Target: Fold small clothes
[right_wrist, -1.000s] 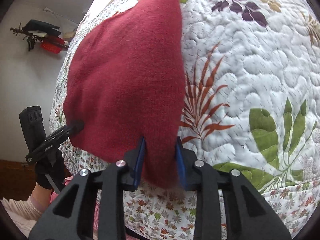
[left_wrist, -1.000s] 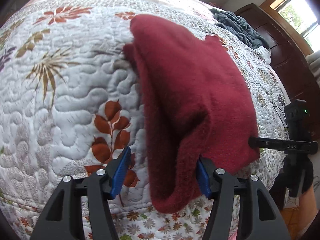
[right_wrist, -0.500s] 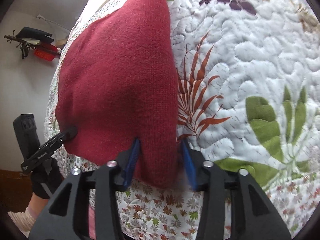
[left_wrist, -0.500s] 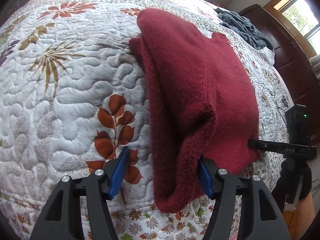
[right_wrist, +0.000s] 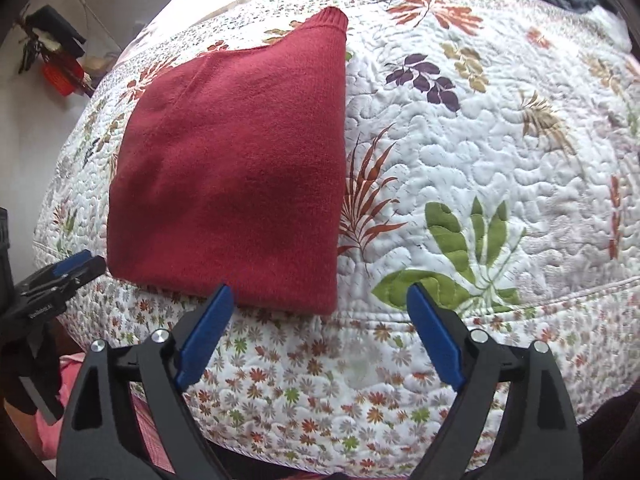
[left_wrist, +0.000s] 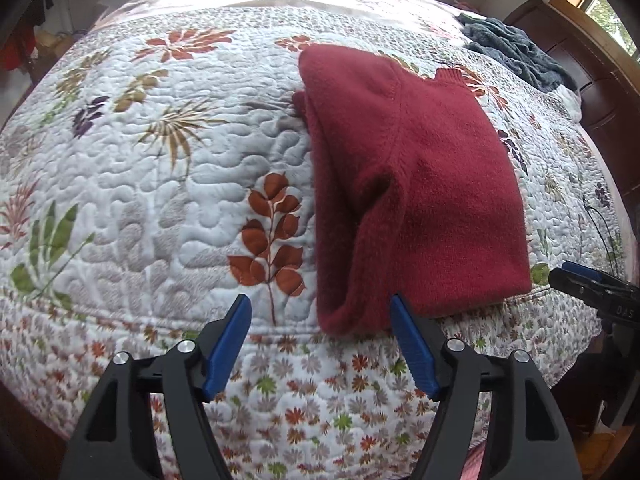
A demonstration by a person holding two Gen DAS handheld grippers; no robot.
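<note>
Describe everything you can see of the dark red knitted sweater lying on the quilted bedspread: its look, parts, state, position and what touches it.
The dark red knitted sweater looks like soft, fuzzy wool. It is folded into a compact, roughly rectangular bundle, with a ribbed edge poking out at its far end and a seam running along its top. It lies flat near the front edge of the white floral quilted bedspread, which alone touches it. The open left gripper and open right gripper are both clear of it.

Both grippers are letting go and pulling back toward the lower edge of their frames. The right gripper [right_wrist: 320,312], clamped on the red sweater [right_wrist: 240,168] earlier, is now standing wide open; the left gripper [left_wrist: 320,332] is clearing the hem. The sweater is lying flat, higher in frame.
</note>
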